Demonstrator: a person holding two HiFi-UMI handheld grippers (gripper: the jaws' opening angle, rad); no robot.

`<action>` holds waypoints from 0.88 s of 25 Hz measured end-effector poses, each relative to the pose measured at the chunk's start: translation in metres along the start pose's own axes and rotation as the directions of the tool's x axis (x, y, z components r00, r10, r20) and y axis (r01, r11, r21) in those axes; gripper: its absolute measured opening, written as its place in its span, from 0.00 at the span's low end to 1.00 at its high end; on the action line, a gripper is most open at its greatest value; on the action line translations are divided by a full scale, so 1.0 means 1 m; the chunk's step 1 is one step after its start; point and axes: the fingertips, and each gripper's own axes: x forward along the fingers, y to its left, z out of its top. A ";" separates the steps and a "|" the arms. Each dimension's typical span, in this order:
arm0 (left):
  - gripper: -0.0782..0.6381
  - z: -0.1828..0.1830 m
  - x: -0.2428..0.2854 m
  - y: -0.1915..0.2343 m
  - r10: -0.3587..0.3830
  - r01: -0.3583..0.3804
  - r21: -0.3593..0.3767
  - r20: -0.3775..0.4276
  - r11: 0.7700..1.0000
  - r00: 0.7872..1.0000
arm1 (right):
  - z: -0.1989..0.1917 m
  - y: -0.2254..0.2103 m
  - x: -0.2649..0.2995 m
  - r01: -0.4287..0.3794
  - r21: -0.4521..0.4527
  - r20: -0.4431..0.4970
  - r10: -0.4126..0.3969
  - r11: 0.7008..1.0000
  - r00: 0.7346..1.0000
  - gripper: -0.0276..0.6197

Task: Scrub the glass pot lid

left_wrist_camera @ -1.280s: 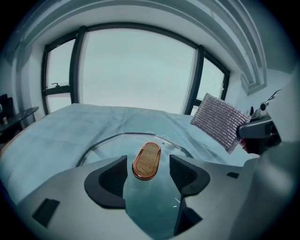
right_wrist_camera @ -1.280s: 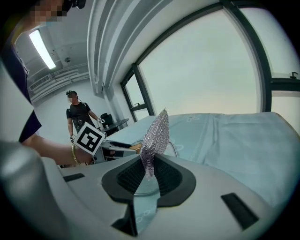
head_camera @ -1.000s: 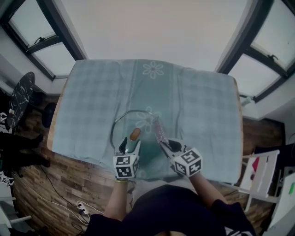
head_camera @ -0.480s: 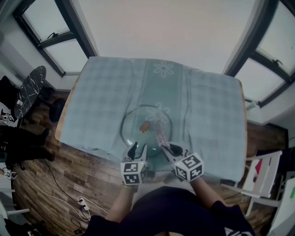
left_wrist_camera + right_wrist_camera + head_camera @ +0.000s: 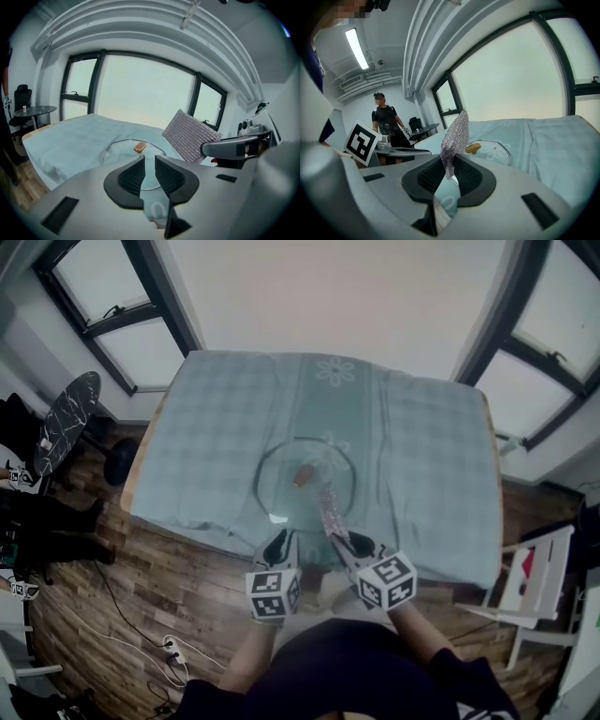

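your right gripper (image 5: 450,161) is clenched on the silver mesh scrub pad (image 5: 454,138); its 2 jaws pinch the pad's lower end and the rest stands up and forward out of them. your left gripper (image 5: 149,159) holds nothing. its 2 jaws have just been closing and now stand a narrow slit apart, with only the cloth and the lid's near rim showing through the gap.

the glass pot lid (image 5: 286,486) lies flat on the pale blue tablecloth (image 5: 216,427), knob (image 5: 303,474) up, near the table's front edge. it sits just ahead of both grippers, apart from the left jaws. in the head view the pad's far tip overlaps the lid's near right rim, but you cannot tell from any view whether it touches the glass. from the right gripper view the lid is beyond the pad and slightly to its right.
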 end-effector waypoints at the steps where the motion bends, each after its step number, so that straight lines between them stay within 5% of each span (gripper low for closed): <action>1: 0.20 -0.003 -0.004 0.000 -0.003 0.003 0.000 0.002 1.000 1.000 | -0.002 0.004 -0.003 0.004 0.001 0.004 -0.004 1.000 1.000 0.14; 22: 0.11 -0.027 -0.073 -0.037 -0.053 0.054 -0.041 0.039 0.998 0.998 | -0.028 0.053 -0.061 0.009 -0.007 0.044 -0.009 1.000 0.999 0.14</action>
